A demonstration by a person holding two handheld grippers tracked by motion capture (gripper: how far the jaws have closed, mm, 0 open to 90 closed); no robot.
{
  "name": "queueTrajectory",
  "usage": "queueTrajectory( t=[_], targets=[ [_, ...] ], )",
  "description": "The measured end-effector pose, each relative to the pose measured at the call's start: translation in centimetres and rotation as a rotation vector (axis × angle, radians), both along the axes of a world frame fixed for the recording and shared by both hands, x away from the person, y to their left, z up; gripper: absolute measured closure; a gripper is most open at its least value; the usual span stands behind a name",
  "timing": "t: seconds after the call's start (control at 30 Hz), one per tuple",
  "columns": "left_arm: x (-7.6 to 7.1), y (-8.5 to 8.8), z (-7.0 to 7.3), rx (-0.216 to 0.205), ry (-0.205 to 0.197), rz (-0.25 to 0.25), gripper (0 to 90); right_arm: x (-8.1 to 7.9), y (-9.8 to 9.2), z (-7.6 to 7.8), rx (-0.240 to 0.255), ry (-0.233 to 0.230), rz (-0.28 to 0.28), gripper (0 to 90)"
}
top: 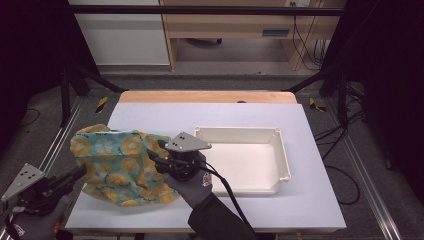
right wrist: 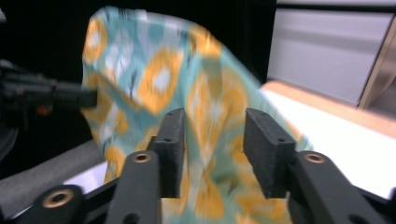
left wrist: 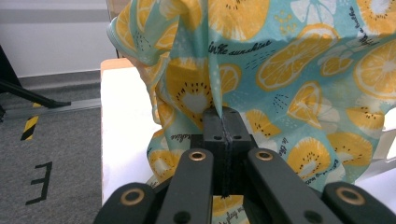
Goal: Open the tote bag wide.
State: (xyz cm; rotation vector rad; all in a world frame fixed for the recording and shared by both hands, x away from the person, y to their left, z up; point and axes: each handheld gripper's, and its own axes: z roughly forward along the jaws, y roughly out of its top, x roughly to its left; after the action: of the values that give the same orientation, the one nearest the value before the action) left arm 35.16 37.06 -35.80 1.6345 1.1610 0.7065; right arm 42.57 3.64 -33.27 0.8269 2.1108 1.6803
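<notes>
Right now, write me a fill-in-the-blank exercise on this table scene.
1. The left gripper is shut on the printed ____.
2. The right gripper has its jaws ____, with the cloth beyond them.
3. The white tray holds ____.
4. The cloth's print shows slices of ____.

Missing words: cloth; open; nothing; fruit

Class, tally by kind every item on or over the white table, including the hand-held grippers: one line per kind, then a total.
Patterned cloth: 1
White tray: 1
Grippers: 2, the left gripper and the right gripper
Total: 4
</notes>
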Motion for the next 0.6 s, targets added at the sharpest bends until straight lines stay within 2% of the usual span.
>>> queueTrajectory(
  t=[0.03, 0.17, 0.27, 0.33, 0.37, 0.4, 0.43, 0.47, 0.53, 0.6],
  targets=[
    [0.0, 0.0, 0.0, 0.0, 0.0, 0.0, 89.9, 0.1, 0.1, 0.7, 0.017, -0.035, -0.016, 50.1],
    [0.0, 0.0, 0.0, 0.0, 0.0, -0.002, 89.9, 0.8, 0.8, 1.1, 0.011, -0.04, -0.02, 45.0],
    [0.0, 0.0, 0.0, 0.0, -0.001, -0.002, 89.9, 1.2, 1.3, 1.0, -0.002, -0.03, -0.009, 47.5],
    [0.0, 0.0, 0.0, -0.001, -0.001, -0.002, 89.9, 1.4, 1.5, 0.8, -0.026, -0.016, -0.006, 56.6],
    [0.0, 0.0, 0.0, -0.003, -0.001, 0.0, 89.9, 1.4, 1.4, 0.7, -0.045, -0.008, -0.012, 67.9],
    [0.0, 0.1, 0.0, -0.004, -0.002, 0.001, 89.9, 1.4, 1.4, 0.7, -0.045, -0.008, -0.012, 67.9],
    [0.0, 0.1, 0.0, -0.006, -0.002, 0.001, 89.9, 1.2, 1.3, 0.6, -0.053, -0.006, -0.014, 78.0],
    [0.0, 0.1, 0.0, -0.006, -0.002, 0.001, 89.9, 1.2, 1.3, 0.6, -0.053, -0.006, -0.014, 78.0],
    [0.0, 0.0, 0.1, -0.004, -0.004, 0.0, 89.9, 1.0, 1.1, 0.6, -0.054, -0.008, -0.018, 86.9],
    [0.0, 0.0, 0.1, -0.004, -0.006, 0.0, 89.9, 0.8, 0.9, 0.7, -0.054, -0.005, -0.01, 89.4]
  ],
)
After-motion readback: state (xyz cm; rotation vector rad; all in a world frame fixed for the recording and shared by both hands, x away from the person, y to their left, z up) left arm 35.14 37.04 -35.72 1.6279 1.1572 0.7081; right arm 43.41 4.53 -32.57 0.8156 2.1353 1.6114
